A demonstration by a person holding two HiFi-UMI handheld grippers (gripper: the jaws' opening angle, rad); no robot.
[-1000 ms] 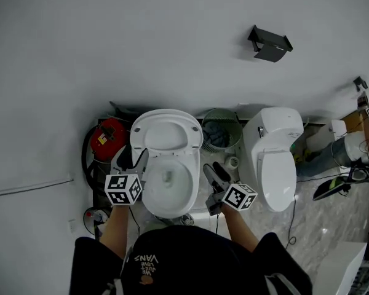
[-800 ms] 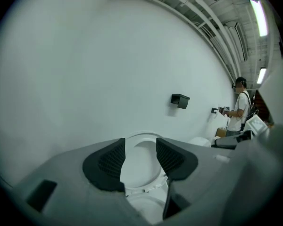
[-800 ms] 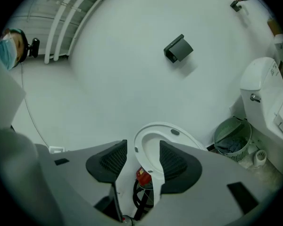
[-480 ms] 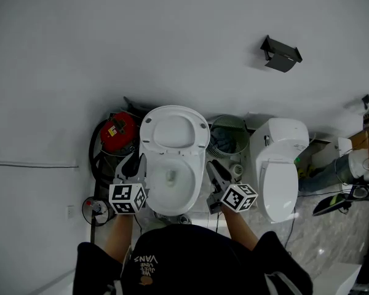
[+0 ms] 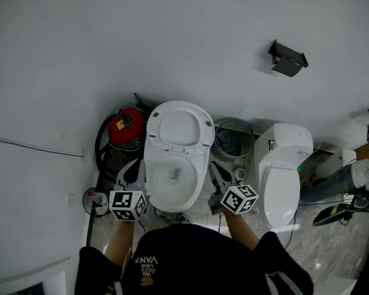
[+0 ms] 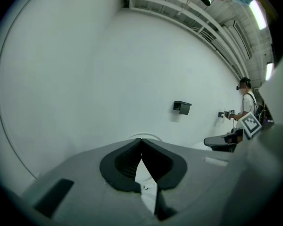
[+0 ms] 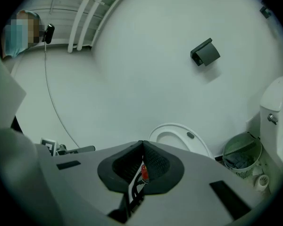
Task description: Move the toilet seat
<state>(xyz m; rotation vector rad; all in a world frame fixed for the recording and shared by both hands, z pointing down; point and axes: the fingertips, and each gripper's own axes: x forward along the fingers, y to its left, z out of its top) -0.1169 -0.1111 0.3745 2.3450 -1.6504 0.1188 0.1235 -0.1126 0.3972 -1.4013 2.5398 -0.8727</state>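
Observation:
The white toilet has its seat (image 5: 179,127) raised against the wall above the open bowl (image 5: 171,178). My left gripper (image 5: 134,168) hovers beside the bowl's left rim and my right gripper (image 5: 214,168) beside its right rim. Neither touches the toilet. Both have just closed their jaws, and both are shut with nothing between them. In the left gripper view the pads meet at the left gripper (image 6: 141,141). In the right gripper view the right gripper (image 7: 142,143) is shut too, with the raised seat (image 7: 177,136) behind it.
A second white toilet (image 5: 283,171) with its lid down stands to the right. A mesh waste bin (image 5: 234,136) sits between the two toilets. A red canister with a hose (image 5: 125,124) is at the left. A dark holder (image 5: 288,58) hangs on the wall.
Both grippers' jaws went from wide open to shut, empty. Both hands drew back a little from the bowl towards me, and the head view shifted so the toilet sits further right.

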